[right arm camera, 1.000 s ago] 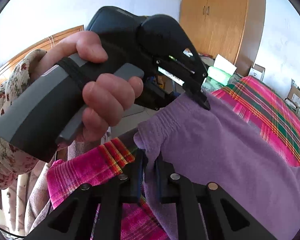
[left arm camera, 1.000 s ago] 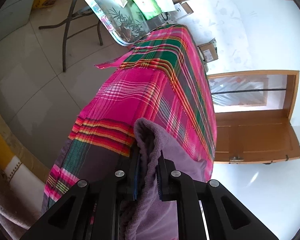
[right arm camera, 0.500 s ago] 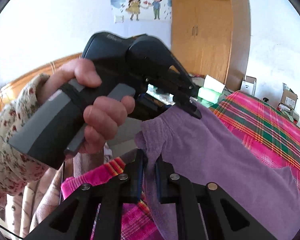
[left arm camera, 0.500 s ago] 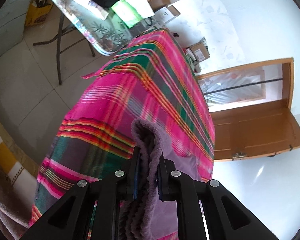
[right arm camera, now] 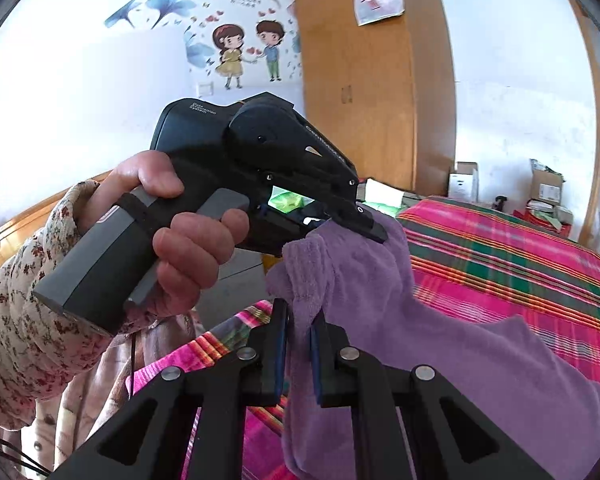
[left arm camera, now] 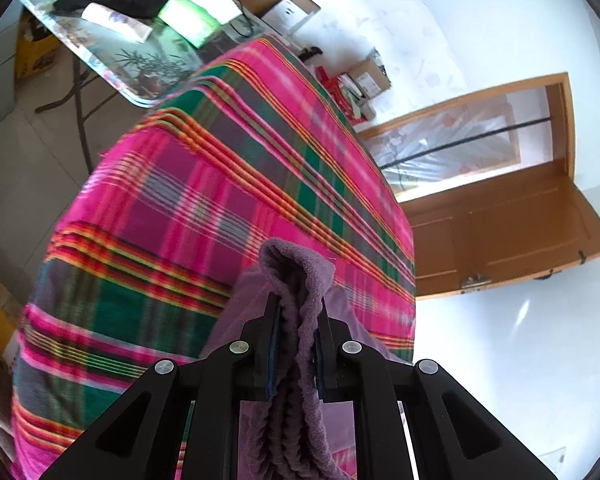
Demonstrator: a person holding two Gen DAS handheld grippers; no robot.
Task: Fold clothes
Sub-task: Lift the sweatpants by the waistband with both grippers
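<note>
Both grippers have risen since a second ago, and I see more of the plaid bedspread [left arm camera: 228, 200] under my left wrist camera than before, with the side table [left arm camera: 140, 64] sliding further up the picture. From the left wrist I see the left gripper [left arm camera: 296, 312] clenched on a bunched edge of the purple garment [left arm camera: 296, 272], the fleece squeezed into ridges between the jaws and held above the bed. Beyond the bed stand a wooden door [left arm camera: 512, 236] and some cardboard boxes [left arm camera: 368, 80] by the wall. From the right wrist I see the right gripper [right arm camera: 298, 320] grasping another bunched corner of the same garment [right arm camera: 380, 300], which drapes off to the right over the bedspread [right arm camera: 500, 264]. Just ahead, the person's left hand [right arm camera: 188, 240], in a floral sleeve [right arm camera: 24, 312], grips the other tool, whose tip [right arm camera: 370, 228] pinches the garment's top edge. A wardrobe [right arm camera: 364, 80] stands behind.
</note>
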